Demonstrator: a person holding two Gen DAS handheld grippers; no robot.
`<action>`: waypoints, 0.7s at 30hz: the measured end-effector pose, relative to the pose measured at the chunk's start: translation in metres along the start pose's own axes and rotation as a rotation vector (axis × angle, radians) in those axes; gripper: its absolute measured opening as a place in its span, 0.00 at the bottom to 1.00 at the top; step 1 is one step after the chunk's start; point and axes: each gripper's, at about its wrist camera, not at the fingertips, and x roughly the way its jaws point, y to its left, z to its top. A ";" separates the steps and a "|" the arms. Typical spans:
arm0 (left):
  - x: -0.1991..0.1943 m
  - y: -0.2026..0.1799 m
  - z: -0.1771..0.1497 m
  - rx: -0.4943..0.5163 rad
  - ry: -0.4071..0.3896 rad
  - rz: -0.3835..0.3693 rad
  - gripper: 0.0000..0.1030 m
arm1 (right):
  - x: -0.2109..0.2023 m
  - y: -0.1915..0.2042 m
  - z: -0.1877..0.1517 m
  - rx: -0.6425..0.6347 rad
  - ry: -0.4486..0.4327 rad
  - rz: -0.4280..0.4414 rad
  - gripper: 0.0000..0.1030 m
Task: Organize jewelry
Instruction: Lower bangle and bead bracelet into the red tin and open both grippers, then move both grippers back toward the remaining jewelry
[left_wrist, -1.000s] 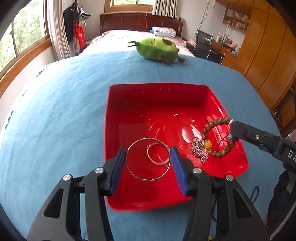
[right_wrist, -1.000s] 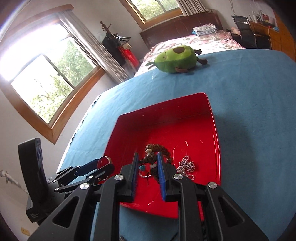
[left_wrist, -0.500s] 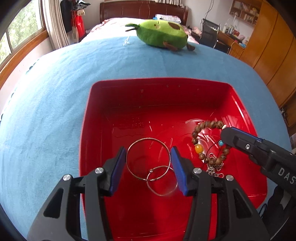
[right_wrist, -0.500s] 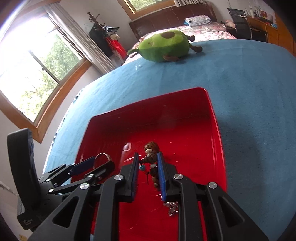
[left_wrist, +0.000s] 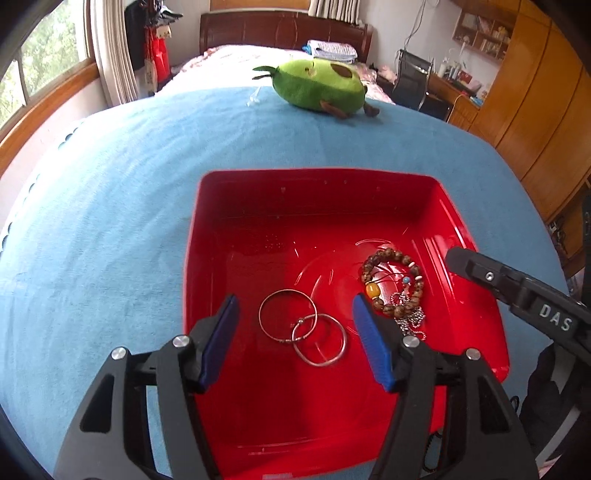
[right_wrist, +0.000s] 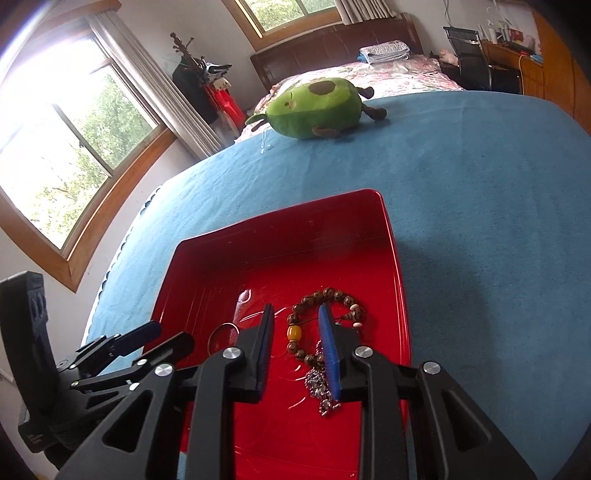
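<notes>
A red tray (left_wrist: 236, 229) lies on the blue cloth and also shows in the right wrist view (right_wrist: 207, 273). In it lie two silver bangles (left_wrist: 301, 326), overlapping, a brown bead bracelet (left_wrist: 393, 280) with an orange bead, and a silver chain (left_wrist: 410, 321). My left gripper (left_wrist: 295, 332) is open above the bangles and holds nothing. My right gripper (right_wrist: 295, 345) is open above the bead bracelet (right_wrist: 321, 325) and the chain (right_wrist: 319, 384), and is empty. It shows in the left wrist view (left_wrist: 517, 291) at the right.
A green avocado plush toy (left_wrist: 317, 86) lies at the far side of the blue cloth (left_wrist: 110, 221). A bed, a window, a desk and wooden wardrobes lie beyond. The left gripper (right_wrist: 122, 343) shows at the lower left of the right wrist view.
Both grippers opened. The left let the bangles drop into the tray; the right let go of the bead bracelet, which now lies on the tray over the chain. Both pulled back slightly.
</notes>
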 end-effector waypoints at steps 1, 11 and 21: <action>-0.006 -0.001 -0.001 -0.001 -0.007 0.000 0.61 | -0.003 0.002 -0.001 -0.003 -0.002 0.007 0.25; -0.056 0.011 -0.055 0.068 -0.031 0.113 0.61 | -0.039 0.017 -0.039 -0.048 0.032 0.004 0.25; -0.063 0.050 -0.161 0.020 0.097 0.110 0.61 | -0.084 -0.005 -0.134 -0.036 0.102 0.040 0.27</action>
